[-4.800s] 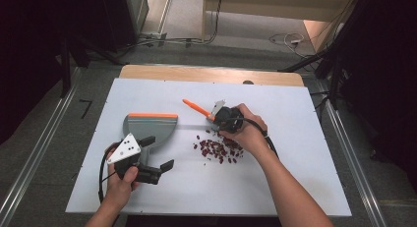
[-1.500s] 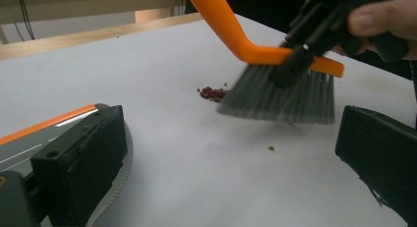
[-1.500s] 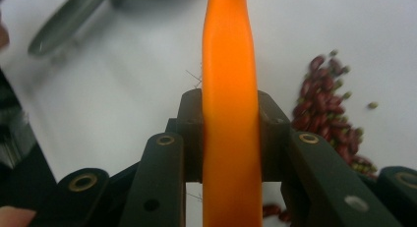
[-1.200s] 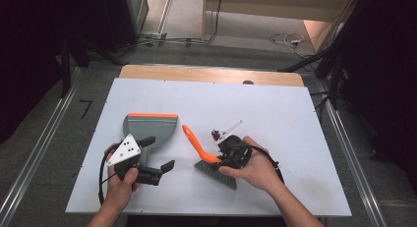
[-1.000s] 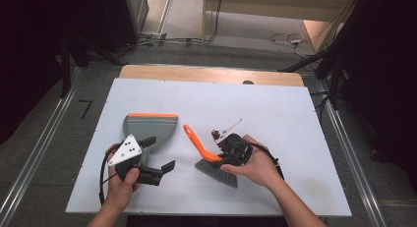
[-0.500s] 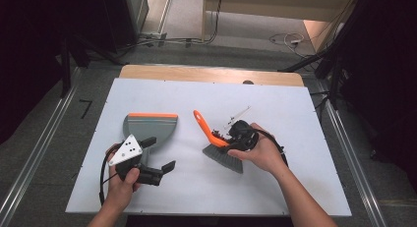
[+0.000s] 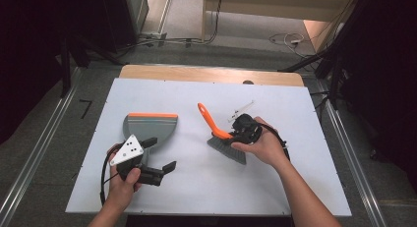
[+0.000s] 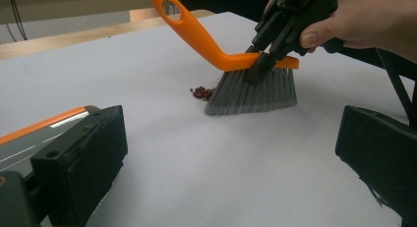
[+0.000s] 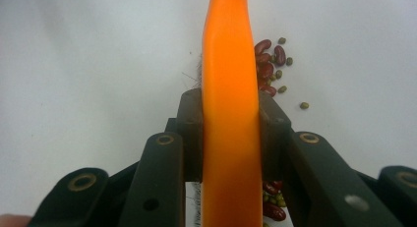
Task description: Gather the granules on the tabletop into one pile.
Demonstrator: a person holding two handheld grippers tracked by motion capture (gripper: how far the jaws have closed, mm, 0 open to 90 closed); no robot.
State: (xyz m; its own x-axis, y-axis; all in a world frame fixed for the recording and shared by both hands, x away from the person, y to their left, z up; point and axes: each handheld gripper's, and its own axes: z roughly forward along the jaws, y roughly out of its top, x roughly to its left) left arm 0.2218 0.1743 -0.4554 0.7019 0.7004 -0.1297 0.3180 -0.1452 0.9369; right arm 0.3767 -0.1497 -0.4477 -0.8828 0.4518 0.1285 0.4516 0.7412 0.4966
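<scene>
The brush (image 7: 223, 138) stands near the middle of the white table (image 7: 295, 187), its stiff grey bristles down behind a small heap of red and green beans (image 9: 269, 65) so I can push them along. My right claw (image 7: 235, 134) is clamped tight on its smooth orange plastic back. My left claw (image 7: 160, 158) rests on the table with its jaws apart and empty, just beside the grey dustpan (image 7: 150, 126), whose orange lip faces away from me.
</scene>
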